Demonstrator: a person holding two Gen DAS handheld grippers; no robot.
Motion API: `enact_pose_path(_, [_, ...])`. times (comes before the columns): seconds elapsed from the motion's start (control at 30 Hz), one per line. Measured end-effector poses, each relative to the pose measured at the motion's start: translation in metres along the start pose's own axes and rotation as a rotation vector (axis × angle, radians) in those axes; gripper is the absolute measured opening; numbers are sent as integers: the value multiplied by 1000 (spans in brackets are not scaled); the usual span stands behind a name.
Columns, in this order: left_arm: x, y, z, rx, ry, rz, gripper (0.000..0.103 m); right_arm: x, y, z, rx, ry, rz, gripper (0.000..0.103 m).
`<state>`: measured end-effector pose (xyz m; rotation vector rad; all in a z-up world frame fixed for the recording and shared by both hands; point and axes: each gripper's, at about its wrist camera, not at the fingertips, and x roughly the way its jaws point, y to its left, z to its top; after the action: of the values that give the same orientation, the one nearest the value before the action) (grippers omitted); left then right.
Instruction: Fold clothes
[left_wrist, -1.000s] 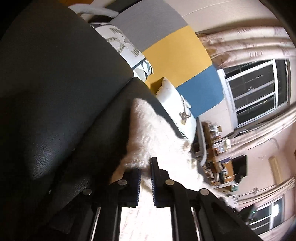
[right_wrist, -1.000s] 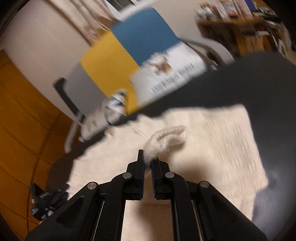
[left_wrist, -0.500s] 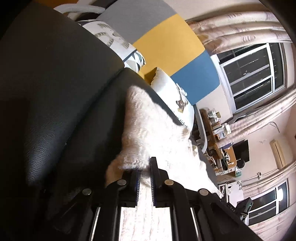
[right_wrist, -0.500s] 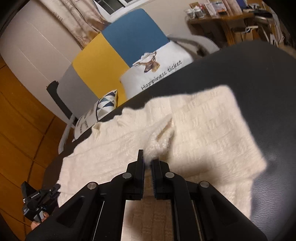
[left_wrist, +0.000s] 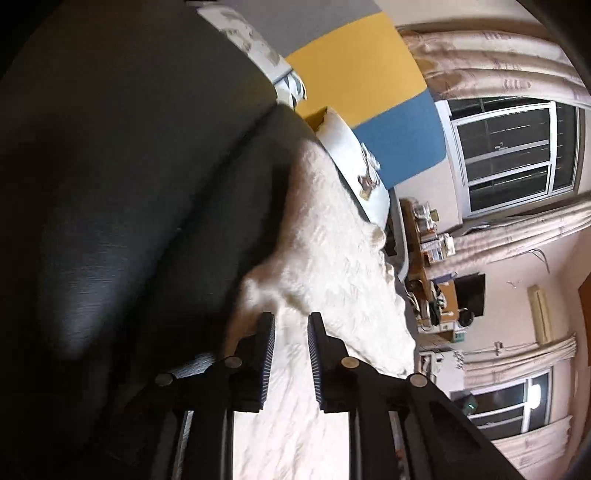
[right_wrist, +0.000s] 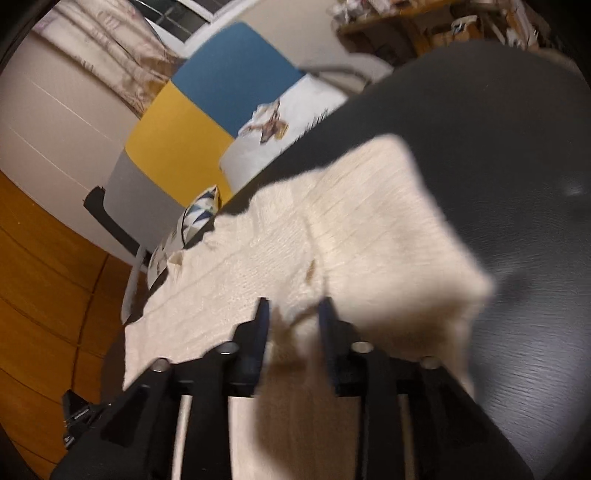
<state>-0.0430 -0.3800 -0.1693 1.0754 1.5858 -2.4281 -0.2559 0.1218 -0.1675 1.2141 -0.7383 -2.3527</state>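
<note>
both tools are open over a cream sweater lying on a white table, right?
Not quite: the sweater lies on a black surface, not a white table, as the right wrist view shows. Both tools, left and right, are indeed open over it.

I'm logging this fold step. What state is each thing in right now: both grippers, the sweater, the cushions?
left gripper: open, over the sweater's edge.
right gripper: open, sweater lying between its fingers, not pinched.
cream knit sweater: spread on the black surface, partly folded over itself.
white printed cushion: propped against the colour-block chair back.
</note>
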Motion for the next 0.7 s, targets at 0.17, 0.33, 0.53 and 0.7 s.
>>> enact_pose_path(0.17, [-16,-37,-1,126,-85,-23,18,-25,25,0,-142,-27,31,39])
enact_pose_path(0.33, [29,-78,2,331,-21,96,20,12,64,0,-349,16,-110,39])
enact_pose_path(0.53, [53,-43,11,262,30,151,8,34,33,-10,-308,37,-136,33])
enact_pose_path(0.7, [43,-82,16,385,19,106,18,19,36,0,-284,14,-89,37])
